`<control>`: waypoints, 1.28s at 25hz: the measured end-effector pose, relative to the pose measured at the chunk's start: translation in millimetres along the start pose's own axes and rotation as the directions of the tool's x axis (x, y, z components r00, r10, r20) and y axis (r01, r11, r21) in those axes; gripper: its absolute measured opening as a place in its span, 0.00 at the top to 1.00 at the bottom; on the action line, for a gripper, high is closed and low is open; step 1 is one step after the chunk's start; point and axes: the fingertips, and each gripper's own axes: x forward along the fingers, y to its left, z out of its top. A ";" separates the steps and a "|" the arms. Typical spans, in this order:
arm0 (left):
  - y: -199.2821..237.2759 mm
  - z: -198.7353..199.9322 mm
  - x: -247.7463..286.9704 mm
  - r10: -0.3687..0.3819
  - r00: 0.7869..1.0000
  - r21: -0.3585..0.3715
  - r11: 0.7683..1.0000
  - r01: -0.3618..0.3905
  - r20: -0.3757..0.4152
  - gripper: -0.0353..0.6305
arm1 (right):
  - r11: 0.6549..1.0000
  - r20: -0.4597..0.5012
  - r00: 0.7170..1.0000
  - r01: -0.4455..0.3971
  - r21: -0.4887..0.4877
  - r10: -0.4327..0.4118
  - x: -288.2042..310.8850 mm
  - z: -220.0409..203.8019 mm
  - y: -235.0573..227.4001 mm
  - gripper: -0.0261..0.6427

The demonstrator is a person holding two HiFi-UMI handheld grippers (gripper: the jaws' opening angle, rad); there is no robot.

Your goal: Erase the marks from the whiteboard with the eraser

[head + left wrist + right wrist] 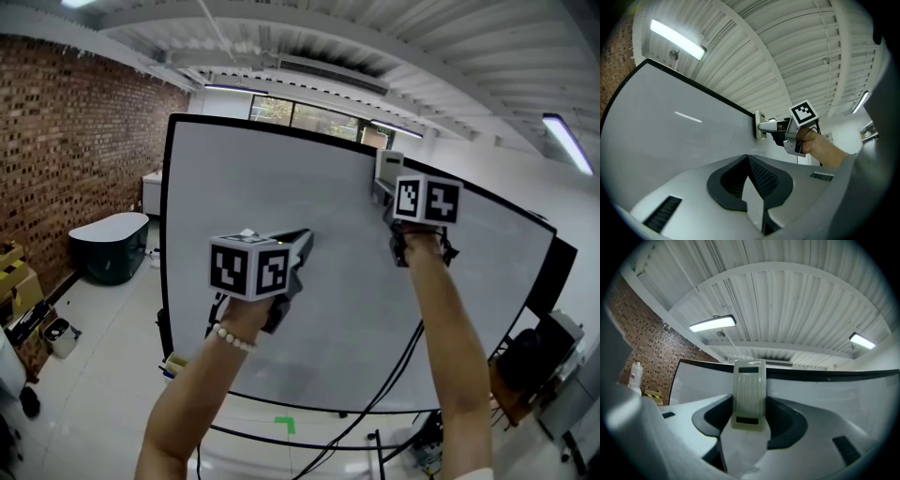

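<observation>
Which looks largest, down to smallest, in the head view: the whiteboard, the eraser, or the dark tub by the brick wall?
1. whiteboard, by far the largest
2. dark tub, though it stands farther from the camera
3. eraser, the smallest

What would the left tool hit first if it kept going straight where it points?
Probably the whiteboard, close under its top edge beside the eraser; nothing stands between. The left tool points at a shallow angle, so depth is unclear.

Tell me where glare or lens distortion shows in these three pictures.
Head view: the fisheye lens bends the whiteboard edges. Left gripper view: the ceiling lamp blows out and leaves a glare streak on the whiteboard; the corners are dark. Right gripper view: the eraser, near the lens, looks slightly soft.
</observation>
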 end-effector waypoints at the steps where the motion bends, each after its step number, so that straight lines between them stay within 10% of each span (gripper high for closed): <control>1: 8.5 2.8 -4.9 -0.003 1.000 0.002 1.000 0.003 0.000 0.96 | 1.000 0.001 1.000 -0.002 -0.008 0.002 3.3 1.2 11.7 0.59; 32: 223.0 34.6 -191.3 -0.078 0.994 -0.055 0.996 0.074 -0.077 0.96 | 0.996 -0.011 0.997 0.076 -0.049 -0.077 108.5 40.1 321.5 0.59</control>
